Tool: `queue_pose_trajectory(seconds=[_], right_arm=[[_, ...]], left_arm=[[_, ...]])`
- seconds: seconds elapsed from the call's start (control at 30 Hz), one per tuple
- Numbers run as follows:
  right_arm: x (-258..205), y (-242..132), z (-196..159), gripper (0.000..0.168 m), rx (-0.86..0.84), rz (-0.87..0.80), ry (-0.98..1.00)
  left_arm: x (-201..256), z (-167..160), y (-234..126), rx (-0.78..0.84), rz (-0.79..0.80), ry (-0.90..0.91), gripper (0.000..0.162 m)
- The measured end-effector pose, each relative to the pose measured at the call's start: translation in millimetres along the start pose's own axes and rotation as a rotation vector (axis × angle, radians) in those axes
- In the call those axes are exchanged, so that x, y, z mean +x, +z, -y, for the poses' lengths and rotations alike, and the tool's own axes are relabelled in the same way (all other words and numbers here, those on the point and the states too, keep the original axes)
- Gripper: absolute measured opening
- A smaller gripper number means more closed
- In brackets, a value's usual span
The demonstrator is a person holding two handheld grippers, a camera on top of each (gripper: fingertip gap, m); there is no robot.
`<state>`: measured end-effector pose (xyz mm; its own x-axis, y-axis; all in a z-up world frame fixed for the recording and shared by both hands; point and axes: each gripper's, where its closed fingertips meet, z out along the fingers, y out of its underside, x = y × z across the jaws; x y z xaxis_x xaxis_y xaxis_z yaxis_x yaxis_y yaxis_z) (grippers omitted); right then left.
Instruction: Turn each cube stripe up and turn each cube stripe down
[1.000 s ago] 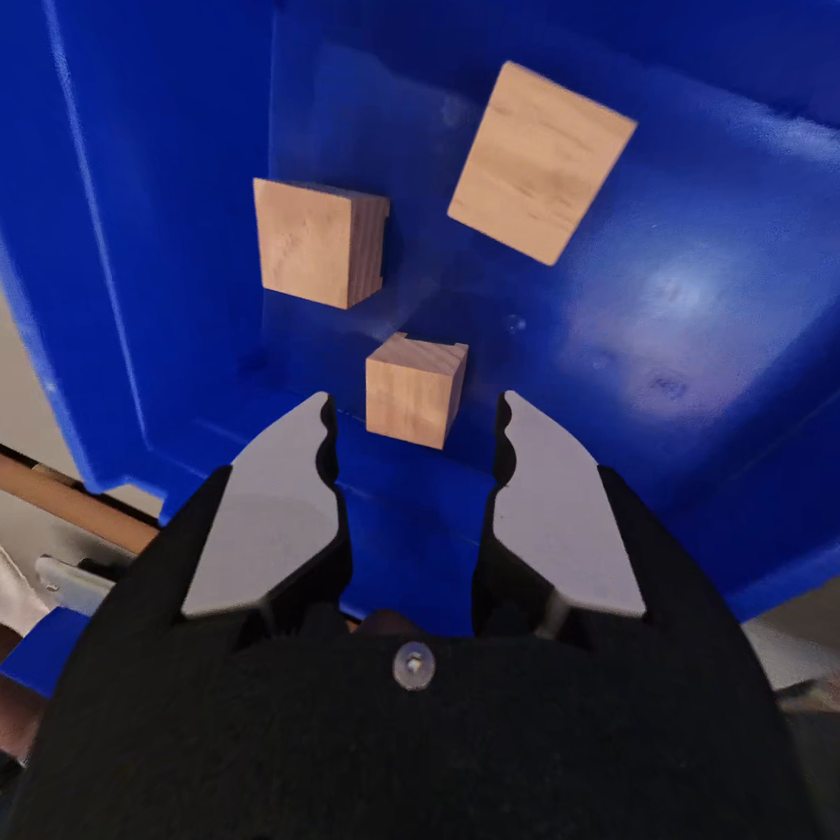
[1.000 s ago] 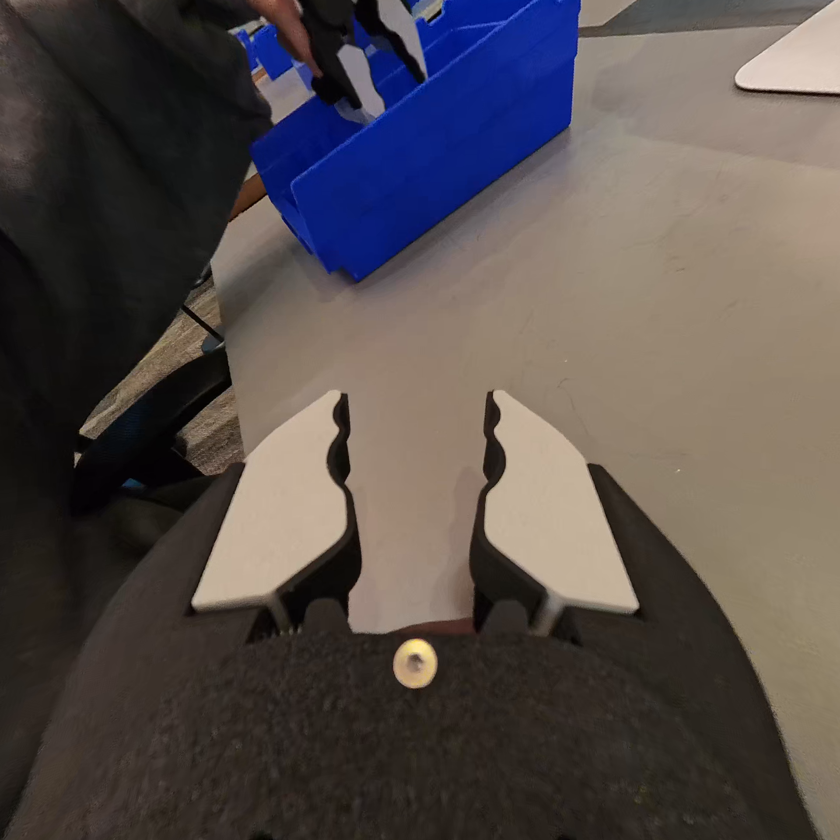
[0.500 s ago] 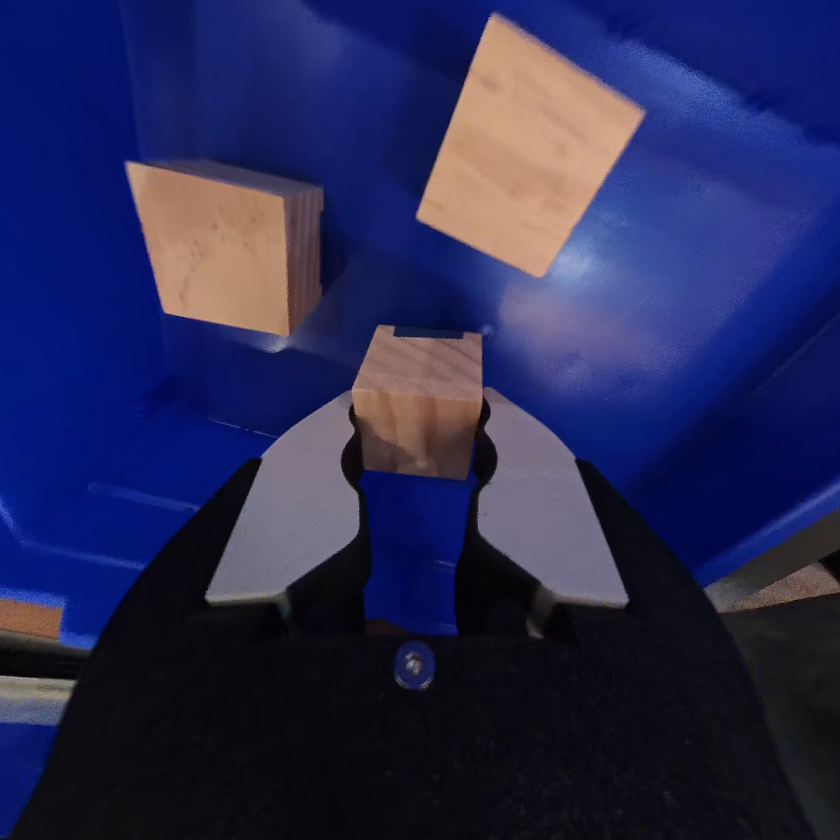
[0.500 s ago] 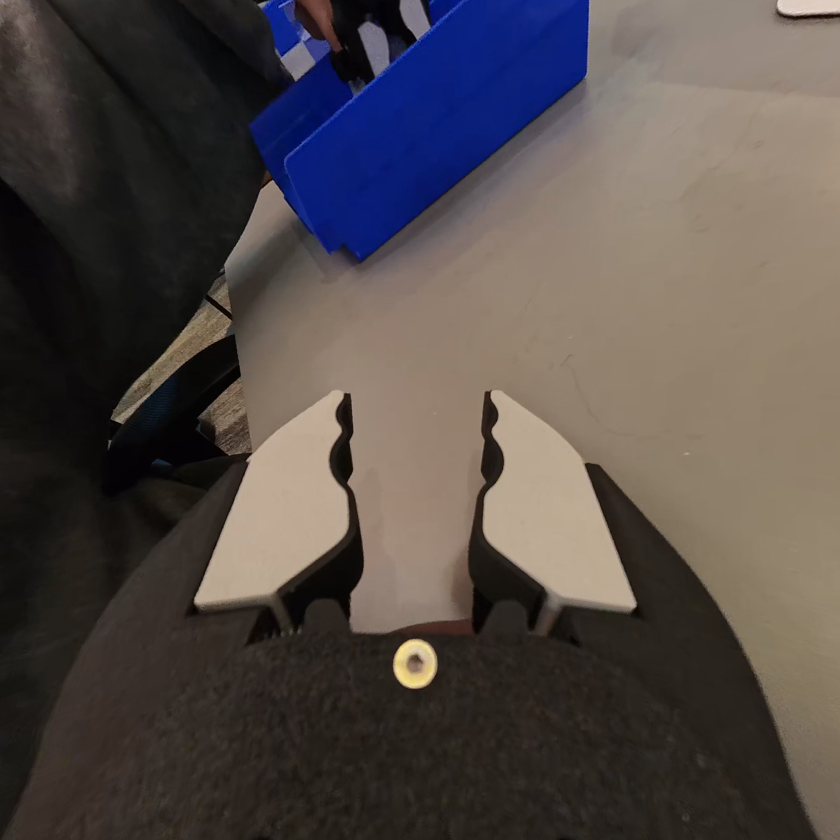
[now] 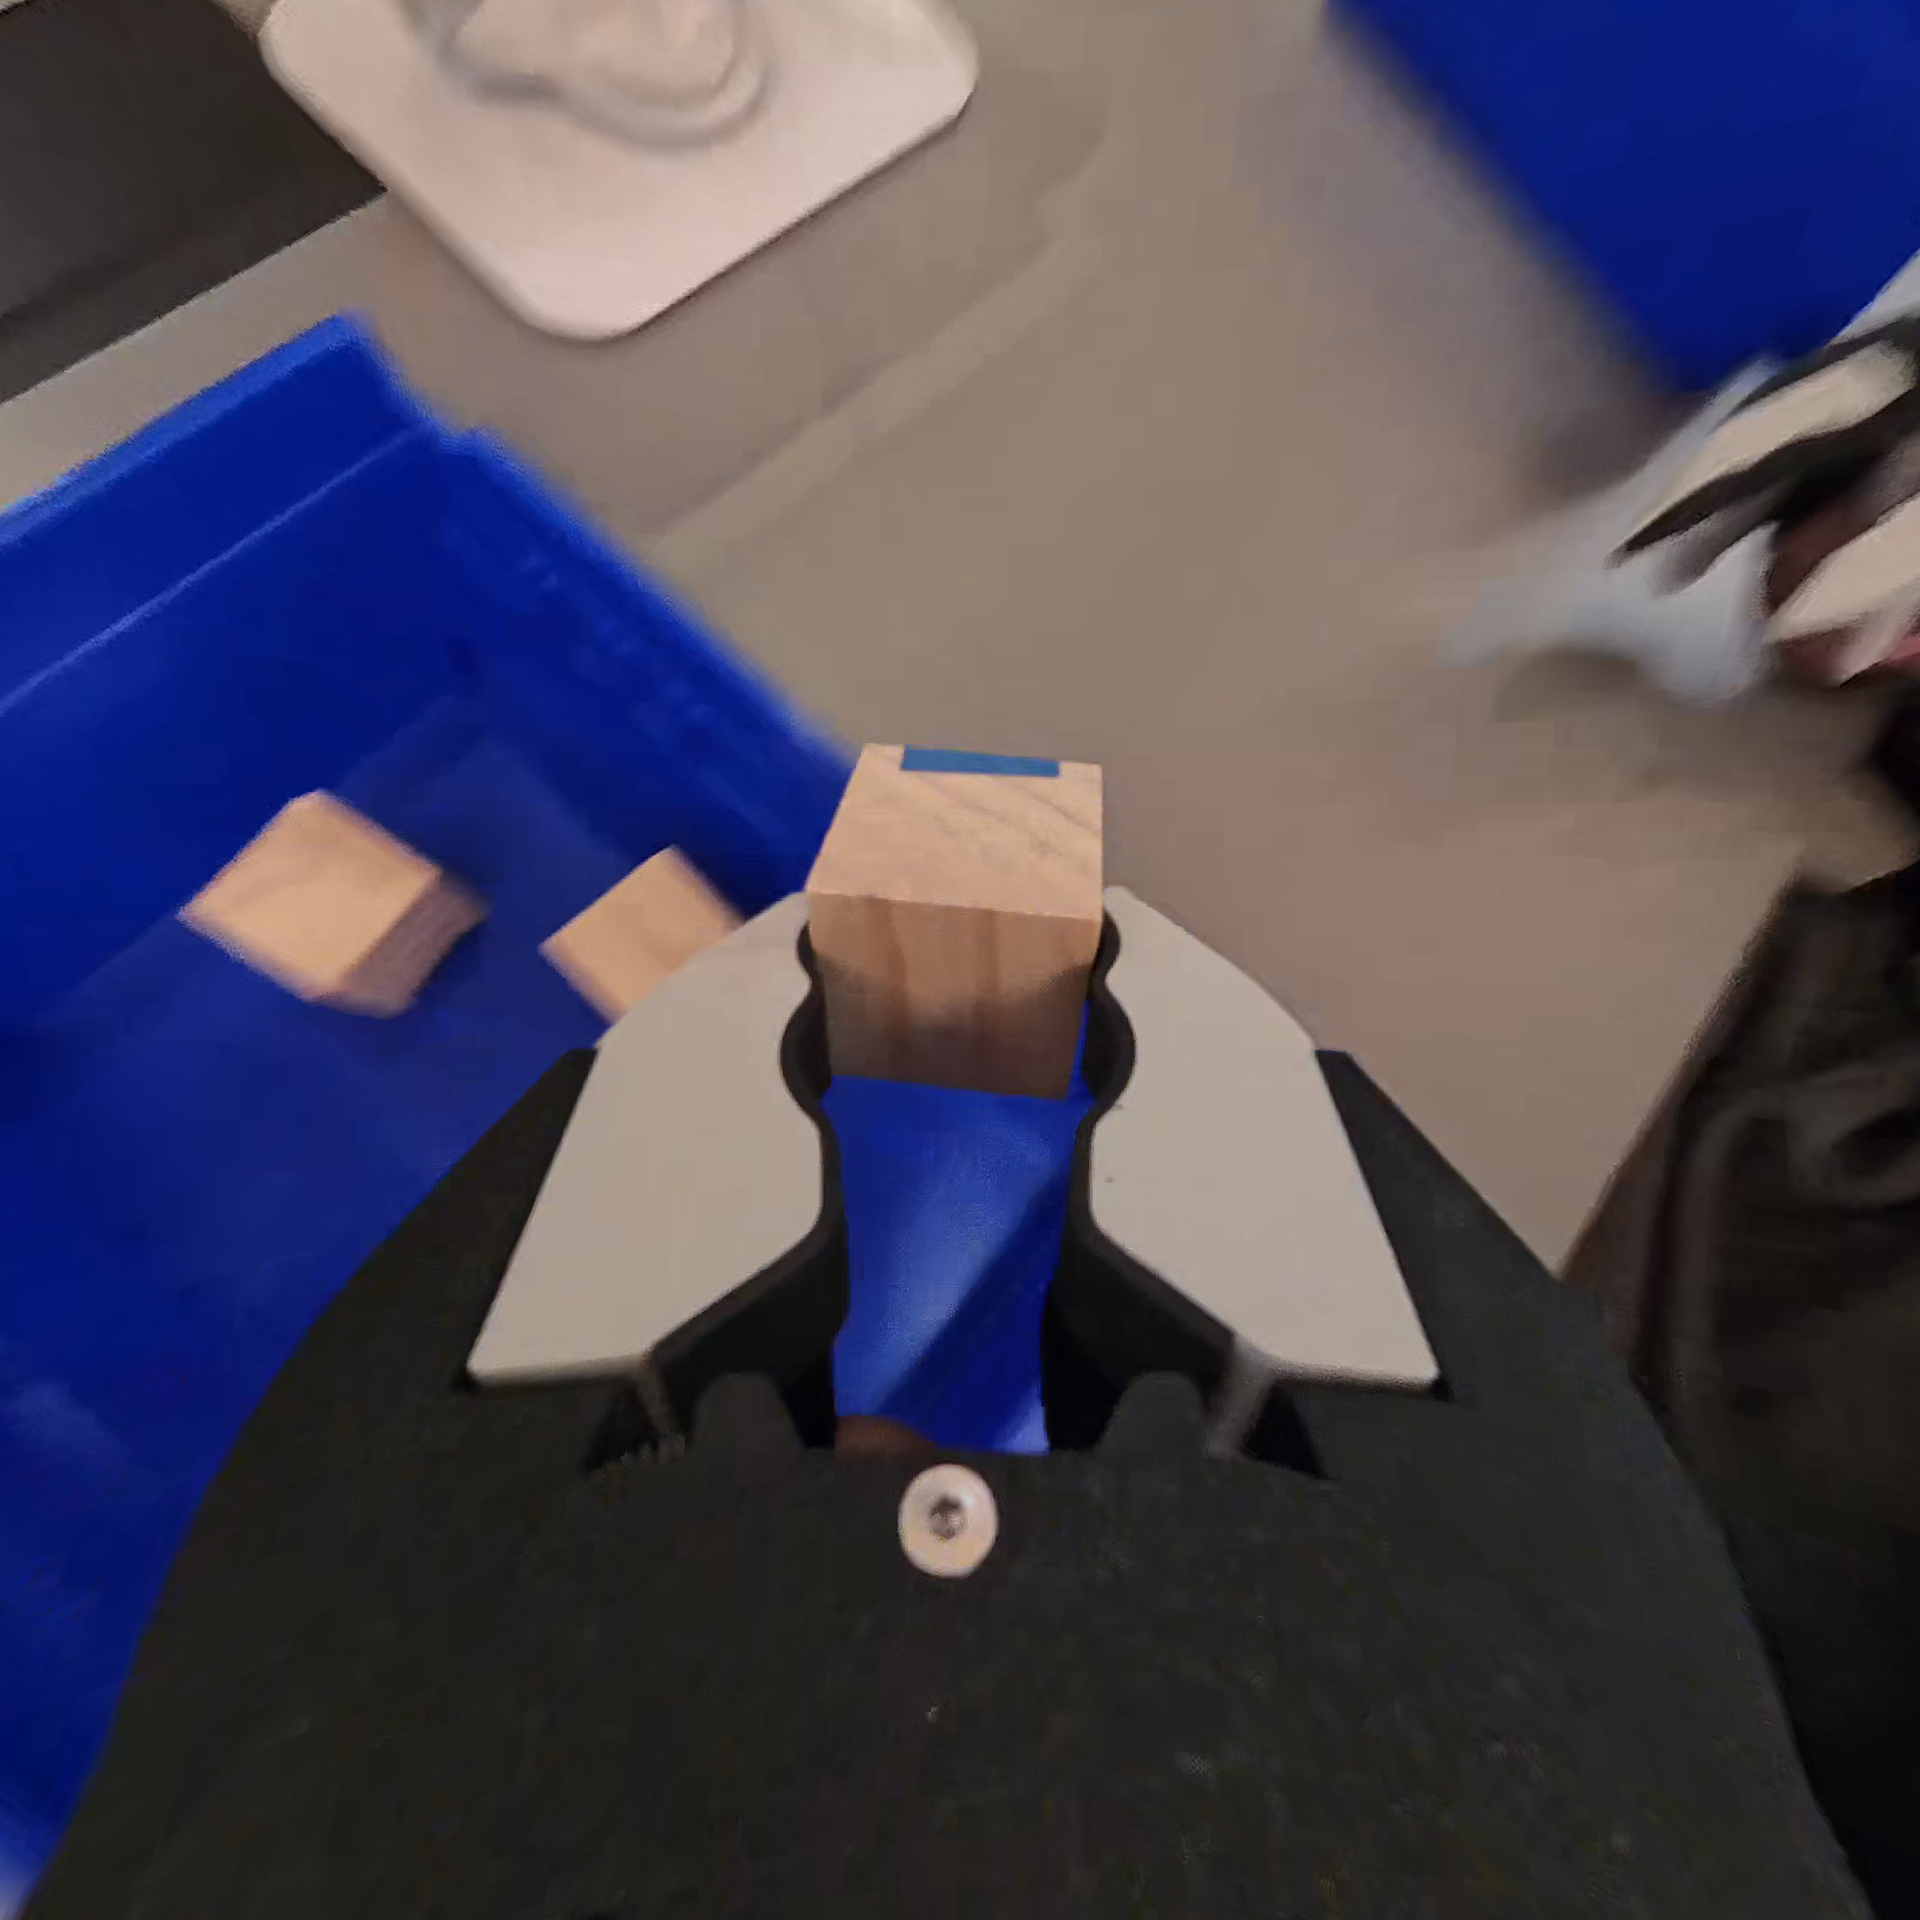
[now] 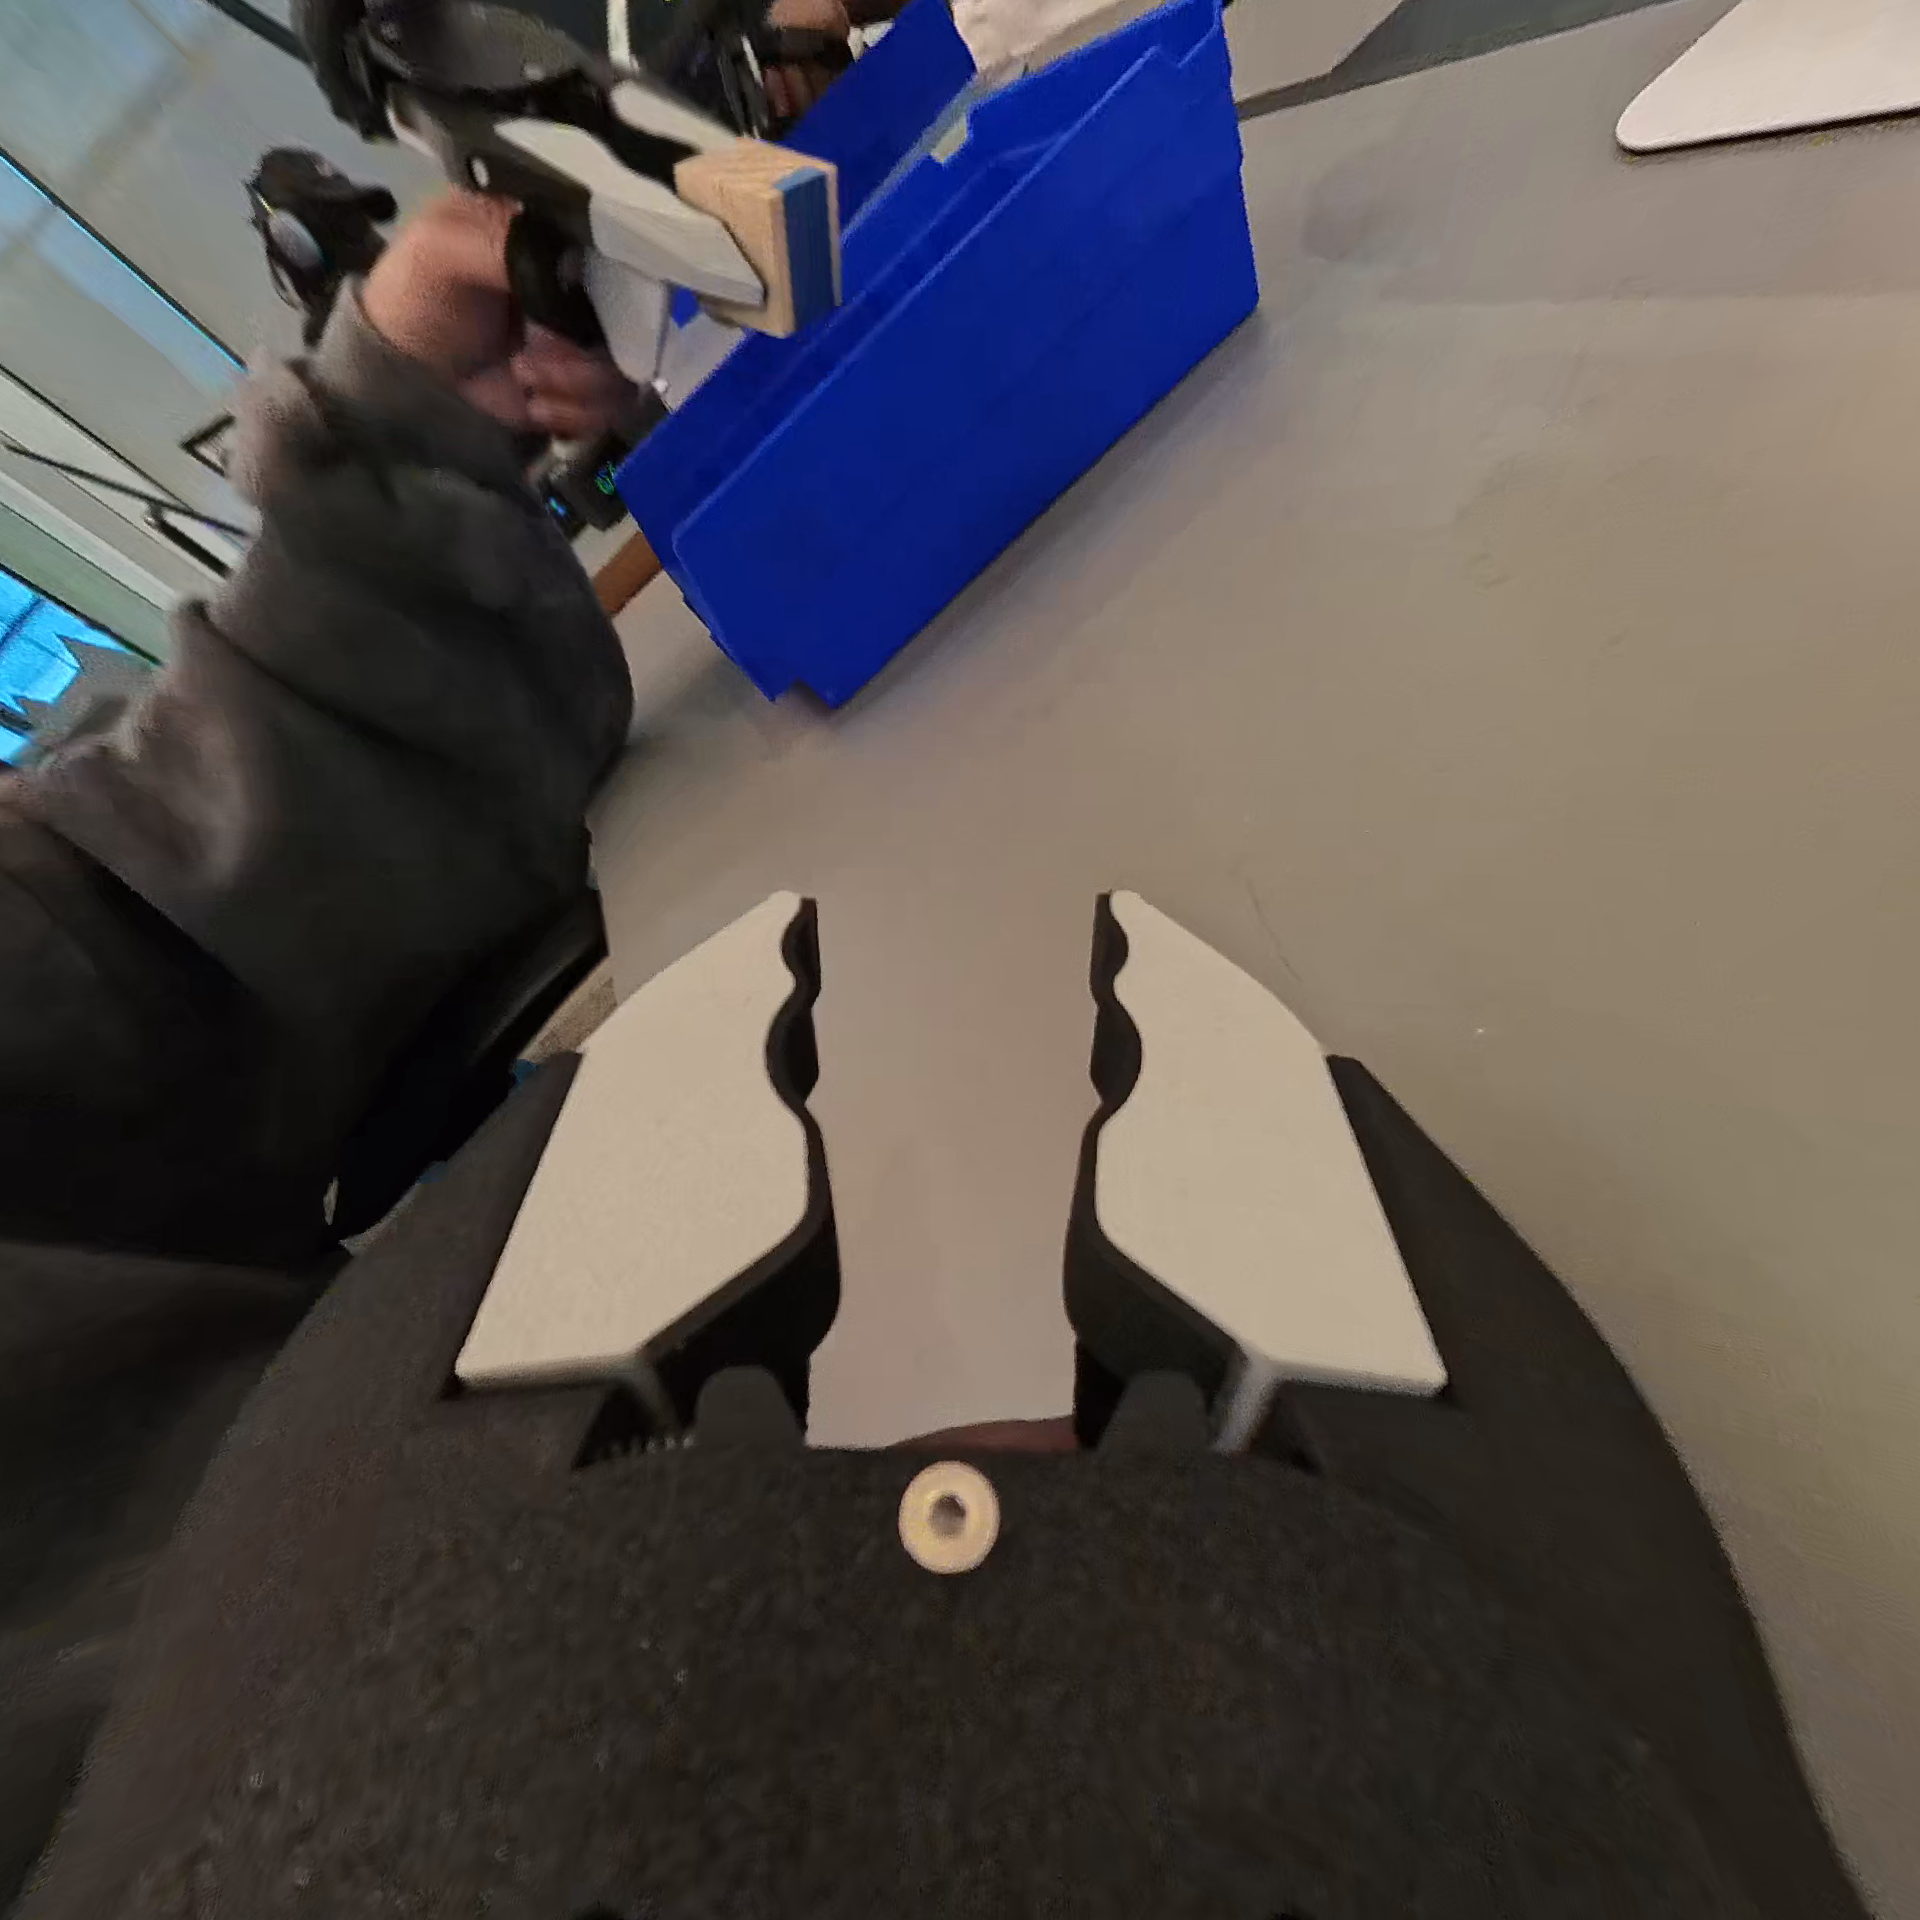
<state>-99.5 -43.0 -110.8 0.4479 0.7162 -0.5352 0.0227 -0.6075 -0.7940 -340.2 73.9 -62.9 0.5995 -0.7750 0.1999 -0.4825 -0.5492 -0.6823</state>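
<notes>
Writing: none can be read on any cube, bin or gripper.
Left gripper [image 5: 954, 935]: clamped on a wooden cube [image 5: 956, 914], fingers pressing its two sides; in the right wrist view it shows at 11 o'clock, held by a hand [image 6: 468, 312].
Held cube: its blue stripe [image 5: 979, 762] lies on the far face, away from the camera.
Other cubes: two plain-faced ones [image 5: 332, 914] [image 5: 639, 925] lie on the floor of the blue bin [image 5: 208, 644], at 9 o'clock of the held cube.
Right gripper [image 6: 956, 914]: jaws parted, nothing between them, above the grey table [image 6: 1455, 623].
Change: half a second ago the held cube was low inside the bin; it is now lifted above the bin's rim, with the table behind it.
Second bin [image 5: 1662, 156]: blue, at 1 o'clock, blurred.
</notes>
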Motion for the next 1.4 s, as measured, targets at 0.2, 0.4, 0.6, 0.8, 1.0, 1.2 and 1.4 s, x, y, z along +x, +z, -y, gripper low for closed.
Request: queue_pose_trajectory(seconds=[0.2,0.4,0.6,0.8,1.0,1.2,1.4], right_arm=[[-11,-4,12,0.052,0.08,0.085,0.05],[-27,-4,24,0.054,0.171,0.237,0.183],[-29,7,34,0.053,0.165,0.276,0.227],[-20,23,35,0.05,0.152,0.261,0.276],[-19,25,31,0.046,0.153,0.266,0.298],[-24,20,31,0.046,0.15,0.24,0.231],[-13,1,36,0.046,0.178,0.189,0.209]], left_arm=[[120,48,47,0.235,-0.406,-0.221,0.045],[206,74,86,0.305,-0.717,-0.315,0.045],[218,72,124,0.257,-0.742,-0.396,0.045],[223,64,133,0.229,-0.798,-0.43,0.045],[225,61,138,0.223,-0.755,-0.389,0.045],[209,71,113,0.324,-0.686,-0.366,0.072],[154,18,74,0.464,-0.155,-0.26,0.084]])
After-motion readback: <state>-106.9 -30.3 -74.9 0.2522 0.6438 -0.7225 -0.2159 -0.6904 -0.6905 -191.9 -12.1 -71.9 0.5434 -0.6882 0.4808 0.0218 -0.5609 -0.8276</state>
